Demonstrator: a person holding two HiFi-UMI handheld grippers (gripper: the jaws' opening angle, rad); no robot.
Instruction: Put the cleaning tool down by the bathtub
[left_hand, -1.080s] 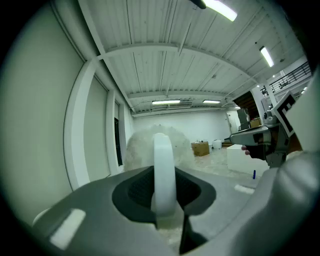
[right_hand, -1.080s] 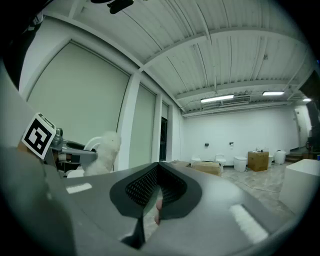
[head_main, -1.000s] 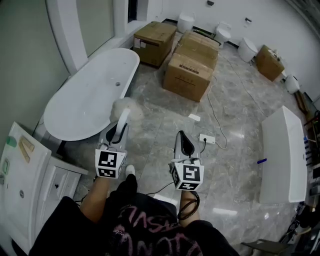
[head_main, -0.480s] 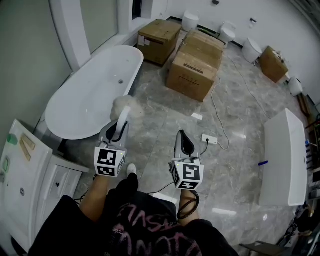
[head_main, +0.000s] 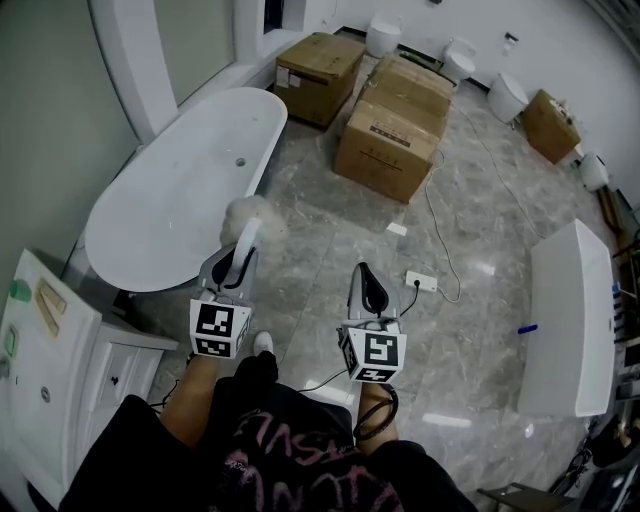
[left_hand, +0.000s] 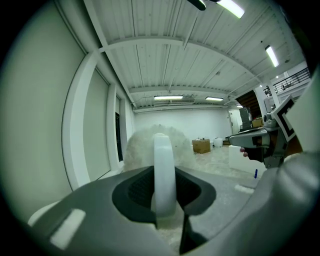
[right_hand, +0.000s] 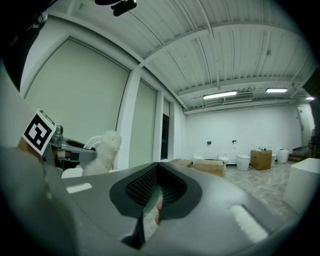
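The head camera looks steeply down from above the person. The left gripper (head_main: 240, 258) and right gripper (head_main: 366, 282) sit close below it, and the floor (head_main: 330, 240), bathtub (head_main: 170, 190) and cardboard boxes (head_main: 388, 140) spread out ahead of the jaws. Each gripper camera rides low just behind its own jaws, facing forward and roughly level, and takes in much ceiling (left_hand: 165, 60). The left one has the cleaning tool (left_hand: 164, 170) very near between its jaws. Each gripper view catches the other gripper off to the side. All three views share the tool's fluffy head.
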